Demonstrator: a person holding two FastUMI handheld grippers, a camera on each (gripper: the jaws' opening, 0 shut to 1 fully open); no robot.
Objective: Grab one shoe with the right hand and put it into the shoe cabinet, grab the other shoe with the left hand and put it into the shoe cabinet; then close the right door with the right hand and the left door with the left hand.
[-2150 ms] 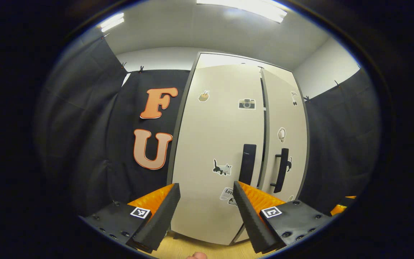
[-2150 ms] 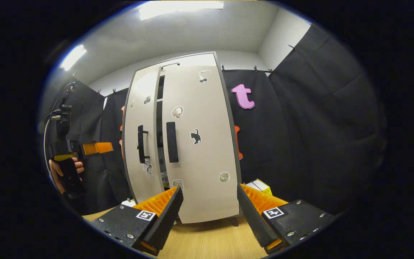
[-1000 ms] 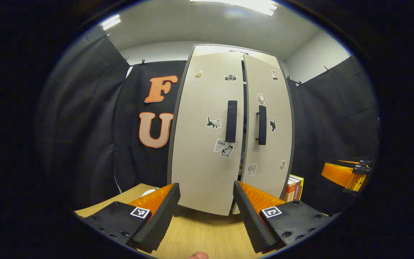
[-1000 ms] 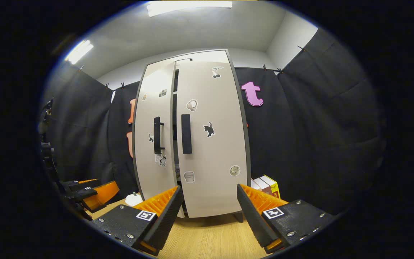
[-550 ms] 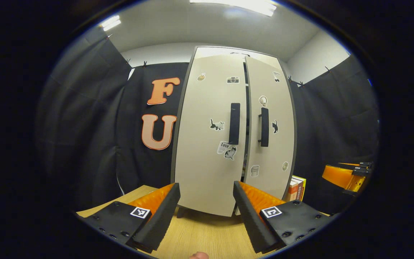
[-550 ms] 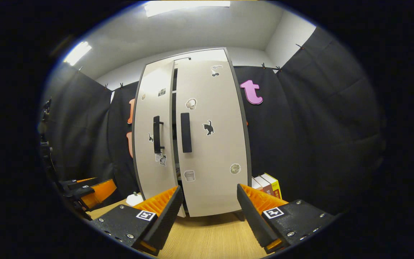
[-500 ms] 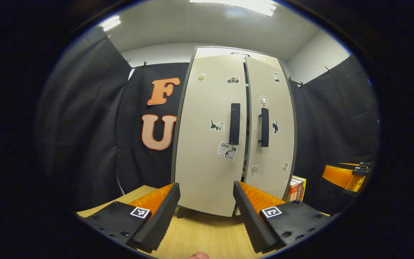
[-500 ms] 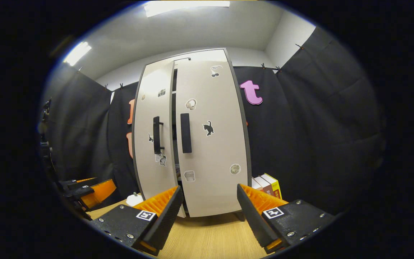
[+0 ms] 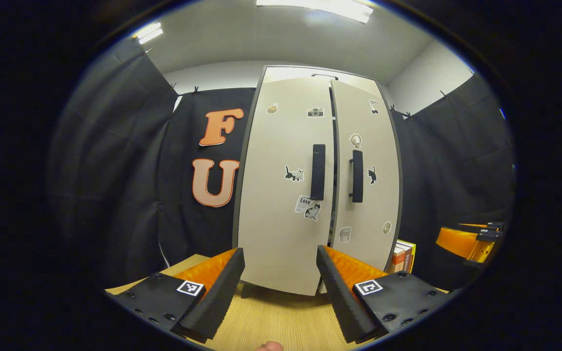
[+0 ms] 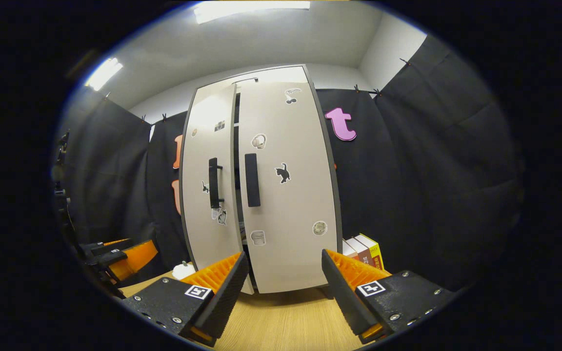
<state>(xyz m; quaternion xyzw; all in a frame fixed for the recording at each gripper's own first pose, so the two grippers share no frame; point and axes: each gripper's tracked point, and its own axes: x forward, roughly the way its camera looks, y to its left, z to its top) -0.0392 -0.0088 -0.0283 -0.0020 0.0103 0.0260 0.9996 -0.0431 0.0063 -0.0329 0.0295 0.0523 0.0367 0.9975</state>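
The pale shoe cabinet stands upright on the wooden table, a little way in front of both grippers. Its left door and right door are almost together, with a thin dark gap between them. Each door carries a black handle. My left gripper is open and holds nothing, facing the foot of the left door. My right gripper is open too, facing the foot of the right door. Behind the doors the cabinet's inside is hidden.
Several books stand right of the cabinet's foot. A small white object lies on the table at its left. The left gripper shows low at the far left of the right gripper view. Black cloth walls close in both sides.
Both grippers have drawn back from the cabinet since two seconds ago, and the left gripper has dropped lower. The gap between the doors has narrowed. In the last half second almost nothing moved.
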